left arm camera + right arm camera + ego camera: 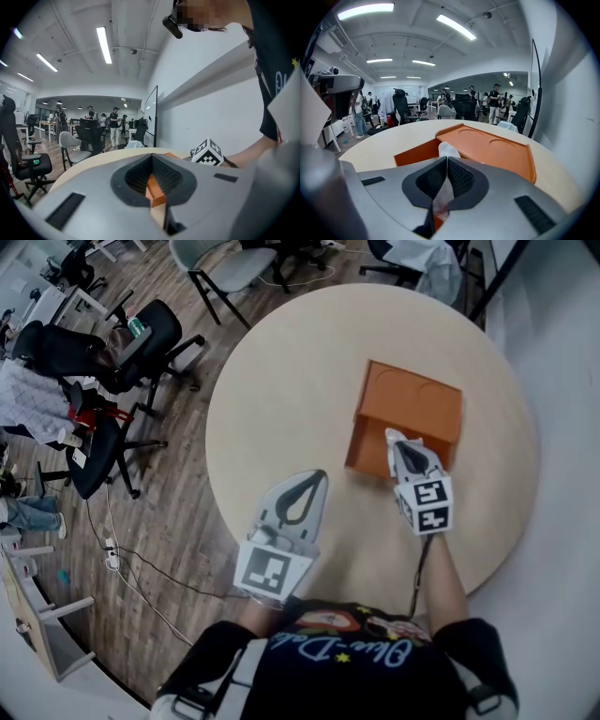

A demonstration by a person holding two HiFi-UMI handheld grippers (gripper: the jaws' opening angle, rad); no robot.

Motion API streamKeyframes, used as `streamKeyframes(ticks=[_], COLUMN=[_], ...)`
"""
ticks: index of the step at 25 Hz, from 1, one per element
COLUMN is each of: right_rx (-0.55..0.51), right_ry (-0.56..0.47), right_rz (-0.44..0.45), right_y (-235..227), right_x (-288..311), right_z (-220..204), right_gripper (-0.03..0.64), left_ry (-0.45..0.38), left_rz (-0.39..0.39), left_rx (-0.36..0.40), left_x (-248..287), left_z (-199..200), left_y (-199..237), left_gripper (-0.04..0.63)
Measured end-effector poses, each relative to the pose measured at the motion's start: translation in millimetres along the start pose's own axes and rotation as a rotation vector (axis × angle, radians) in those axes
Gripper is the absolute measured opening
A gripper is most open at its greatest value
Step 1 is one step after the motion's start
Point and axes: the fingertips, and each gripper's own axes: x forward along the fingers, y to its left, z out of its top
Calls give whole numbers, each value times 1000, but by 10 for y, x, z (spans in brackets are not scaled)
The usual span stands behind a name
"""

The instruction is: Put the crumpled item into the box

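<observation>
— Crumpled item [449, 151]: where is it sitting at this moment?

— It is hanging in the right gripper [446, 161]. The jaws are pressing together on it. A white, wrinkled tuft of the crumpled item is poking out past the tips, and a thin strip is running back down between them.

— And the box?

— The box [497, 152] is lying right in front of those jaws. It is orange, and its flat top panel is showing two round dents. From the head view, the right gripper [398, 439] is reaching over the near edge of the box [412, 404], which is resting on the round pale table [281, 381].

— What is the left gripper doing?

— The left gripper [151, 161] is hovering over the table's near side, well apart from the box. Its jaws are sitting together with nothing foreign between them. In the head view the left gripper [314, 479] is pointing roughly toward the box.

— Anything else around?

— Office chairs [141, 334] are standing on the wooden floor left of the table.
</observation>
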Motion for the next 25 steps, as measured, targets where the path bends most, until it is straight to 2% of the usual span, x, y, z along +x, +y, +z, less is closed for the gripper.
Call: streamKeyframes(ticks=[9,17,22,25], right_rx=[-56,-69,-51,1], right_ry=[79,107,86,26], right_rz=[7,5,8,0], right_y=[87,111,101,24], right_x=[82,107,84,14], right_z=[-84,-119,-100,-38], right_gripper=[2,2,2,2], left_ry=[18,21,7,0], left_rz=[23,28,30,33], left_rx=[-13,-15,-9,-6], left_x=[-97,-148,-179,-205], left_z=[-7,13,71,124], left_y=[109,102,75,65], left_gripper=[-8,-8,-8,-8])
